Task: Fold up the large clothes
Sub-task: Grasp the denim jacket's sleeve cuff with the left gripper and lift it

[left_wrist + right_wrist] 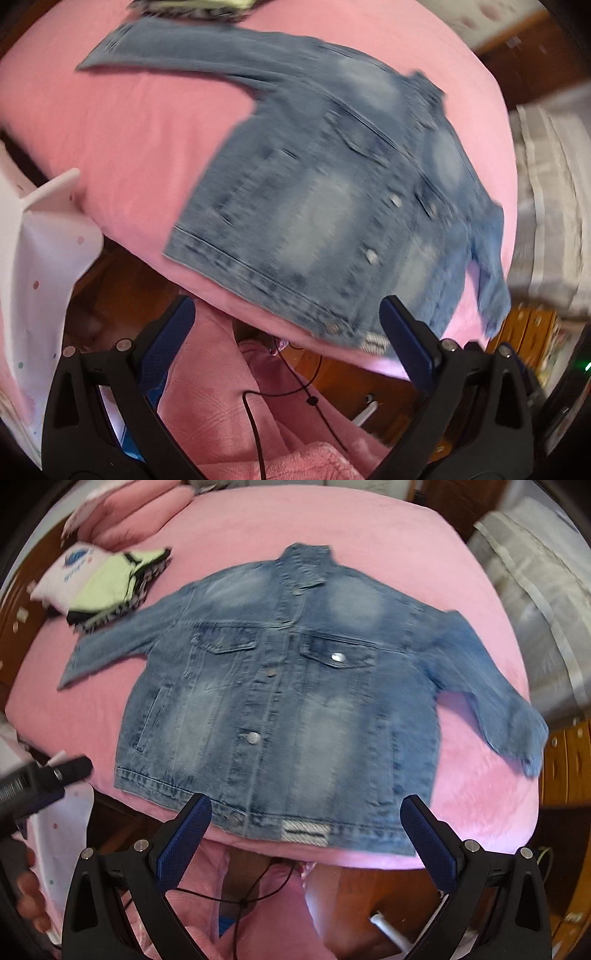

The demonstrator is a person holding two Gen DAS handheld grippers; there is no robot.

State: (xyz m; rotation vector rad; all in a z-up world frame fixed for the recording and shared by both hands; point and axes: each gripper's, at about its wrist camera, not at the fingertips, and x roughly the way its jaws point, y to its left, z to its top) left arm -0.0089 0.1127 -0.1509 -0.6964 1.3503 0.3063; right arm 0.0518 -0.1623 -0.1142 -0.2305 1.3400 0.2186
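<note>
Your denim jacket lies flat, front up, on the pink bed, its sleeves spread. Both your left gripper and right gripper hover at its near hem, fingers apart, empty.

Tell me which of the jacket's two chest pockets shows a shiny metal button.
The chest pocket right of the placket in the right wrist view: a bright silver button sits on its flap. The other chest pocket shows none on the denim jacket.

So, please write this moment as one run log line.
denim jacket: flat, unfolded | left gripper: open | right gripper: open, near hem
</note>
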